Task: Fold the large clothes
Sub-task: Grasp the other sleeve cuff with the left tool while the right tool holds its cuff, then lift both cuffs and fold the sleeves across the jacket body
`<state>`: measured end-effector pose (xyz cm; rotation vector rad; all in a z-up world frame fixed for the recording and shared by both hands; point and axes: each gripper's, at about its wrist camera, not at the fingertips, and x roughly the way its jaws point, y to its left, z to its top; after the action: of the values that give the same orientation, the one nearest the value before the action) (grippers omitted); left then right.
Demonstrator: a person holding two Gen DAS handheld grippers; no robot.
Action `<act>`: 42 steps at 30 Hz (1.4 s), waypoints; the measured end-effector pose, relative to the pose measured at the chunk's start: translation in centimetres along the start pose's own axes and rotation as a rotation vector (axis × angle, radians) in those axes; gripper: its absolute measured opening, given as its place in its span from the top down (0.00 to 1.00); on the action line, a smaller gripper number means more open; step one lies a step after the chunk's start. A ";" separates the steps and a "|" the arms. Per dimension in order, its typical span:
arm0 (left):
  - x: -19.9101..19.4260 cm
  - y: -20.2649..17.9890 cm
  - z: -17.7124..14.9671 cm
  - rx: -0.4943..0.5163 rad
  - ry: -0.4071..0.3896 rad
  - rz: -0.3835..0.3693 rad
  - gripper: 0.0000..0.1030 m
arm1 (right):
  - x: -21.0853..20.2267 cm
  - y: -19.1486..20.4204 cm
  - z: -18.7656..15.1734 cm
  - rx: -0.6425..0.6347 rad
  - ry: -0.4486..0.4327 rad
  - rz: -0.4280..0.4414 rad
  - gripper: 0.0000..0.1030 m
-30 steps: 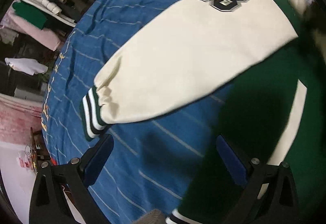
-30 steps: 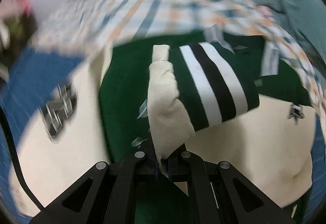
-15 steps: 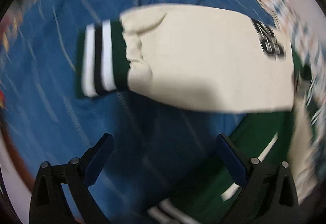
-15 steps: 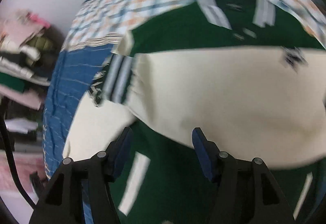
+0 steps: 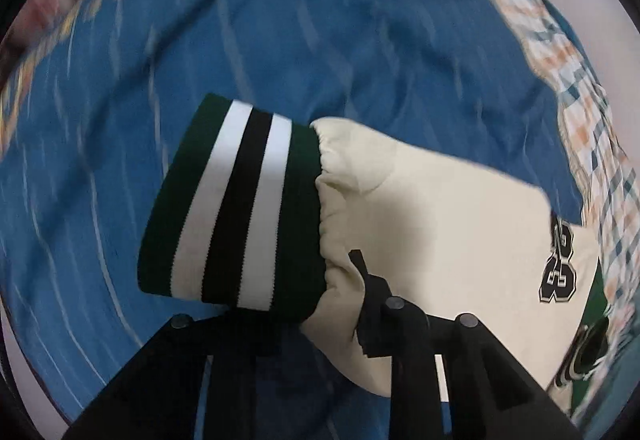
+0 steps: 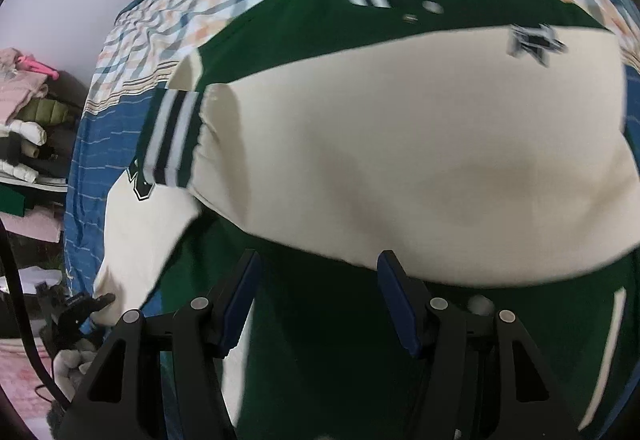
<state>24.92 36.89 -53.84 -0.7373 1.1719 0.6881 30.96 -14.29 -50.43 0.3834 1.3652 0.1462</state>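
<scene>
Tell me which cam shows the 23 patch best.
Left wrist: the 23 patch is whole and legible on the cream sleeve, far right. Right wrist shows only a dark corner of it, the rest under the striped cuff.

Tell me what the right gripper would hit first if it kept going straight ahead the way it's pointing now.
Most likely the green body of the jacket just beyond the open right gripper, then the cream sleeve folded across it. Depth is hard to judge through the fisheye.
</scene>
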 end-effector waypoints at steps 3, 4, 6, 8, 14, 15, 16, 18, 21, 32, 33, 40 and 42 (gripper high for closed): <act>-1.7 -0.4 3.5 0.068 -0.088 0.024 0.85 | 1.3 3.5 1.2 -0.077 -0.014 -0.002 0.39; -2.5 -0.7 5.0 0.084 -0.122 0.018 0.85 | 1.7 4.9 1.6 -0.125 -0.026 -0.019 0.38; -3.8 -1.5 7.3 0.110 -0.168 0.002 0.85 | 3.0 8.4 2.4 -0.245 -0.056 -0.088 0.34; -5.2 -2.5 9.2 0.157 -0.217 -0.011 0.86 | 4.4 11.2 3.0 -0.329 -0.073 -0.123 0.34; -9.2 -5.8 9.3 0.333 -0.335 0.018 0.86 | 8.2 17.6 4.4 -0.448 -0.078 -0.184 0.72; -9.5 -6.2 9.1 0.353 -0.349 0.026 0.86 | 8.3 17.9 4.5 -0.445 -0.079 -0.161 0.72; -10.0 -6.7 8.6 0.383 -0.373 0.044 0.86 | 9.0 18.3 4.4 -0.464 -0.060 -0.170 0.72; -10.7 -7.8 8.1 0.422 -0.399 0.063 0.86 | 11.0 18.6 4.3 -0.504 0.015 -0.209 0.68; -12.4 -9.5 6.8 0.494 -0.449 0.096 0.86 | 9.6 17.1 4.8 -0.447 0.025 -0.120 0.46; -18.3 -19.7 -3.6 0.724 -0.548 0.065 0.87 | 0.0 3.1 5.7 -0.034 -0.031 -0.275 0.18; -18.6 -20.9 -4.6 0.747 -0.551 0.054 0.87 | -0.2 1.9 5.8 -0.011 -0.027 -0.292 0.18; -19.3 -31.4 -16.0 0.934 -0.422 -0.155 0.87 | -3.2 -6.6 5.6 0.093 -0.047 -0.299 0.18; -18.5 -34.8 -20.5 0.987 -0.346 -0.217 0.87 | -4.7 -10.1 5.4 0.154 -0.054 -0.276 0.18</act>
<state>36.79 -1.70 -35.31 0.0966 0.9327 -0.0011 34.02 -26.14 -48.80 0.3210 1.3656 -0.1967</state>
